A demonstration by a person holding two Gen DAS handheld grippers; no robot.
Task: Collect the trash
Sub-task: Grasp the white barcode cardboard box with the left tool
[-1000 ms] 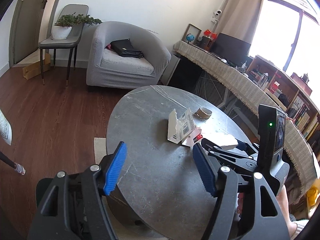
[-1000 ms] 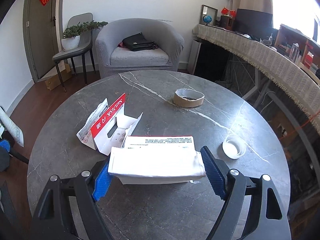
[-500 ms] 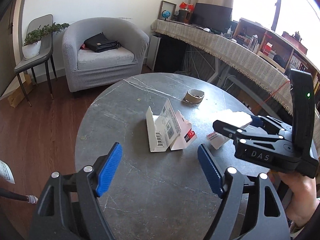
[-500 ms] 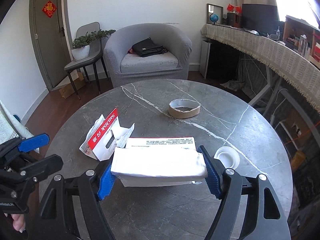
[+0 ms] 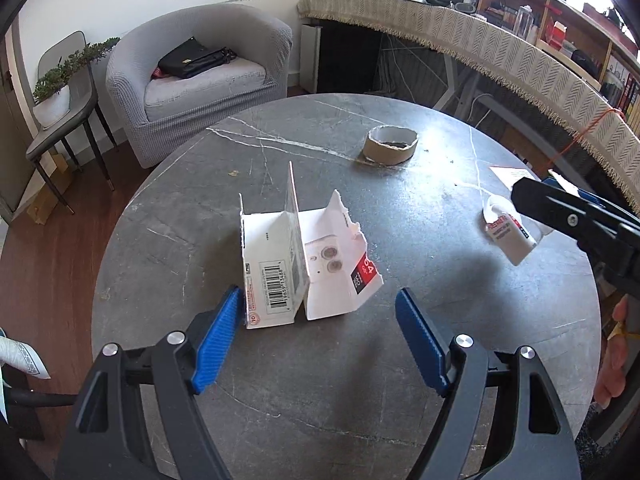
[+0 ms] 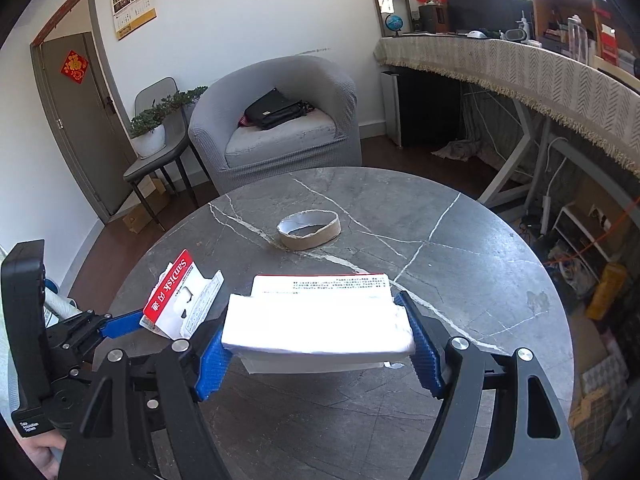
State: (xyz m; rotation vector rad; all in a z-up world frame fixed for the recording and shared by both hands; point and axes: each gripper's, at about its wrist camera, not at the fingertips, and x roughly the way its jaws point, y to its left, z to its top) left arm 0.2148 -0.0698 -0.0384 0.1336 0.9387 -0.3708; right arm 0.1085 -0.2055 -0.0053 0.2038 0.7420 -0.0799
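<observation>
A torn white and red SanDisk card package stands open on the round grey marble table. My left gripper is open just in front of it, its left pad beside the barcode flap. My right gripper is shut on a flat white box with red-edged print and holds it above the table. The box also shows in the left wrist view. The SanDisk package shows in the right wrist view, with my left gripper beside it.
An empty cardboard tape core lies on the far side of the table, also in the right wrist view. A grey armchair with a black bag, a chair with a plant and a long desk stand beyond.
My left gripper has swung right and moved in close to the SanDisk package. My right gripper has lifted the white box a little higher; a small white lid seen earlier is now hidden.
</observation>
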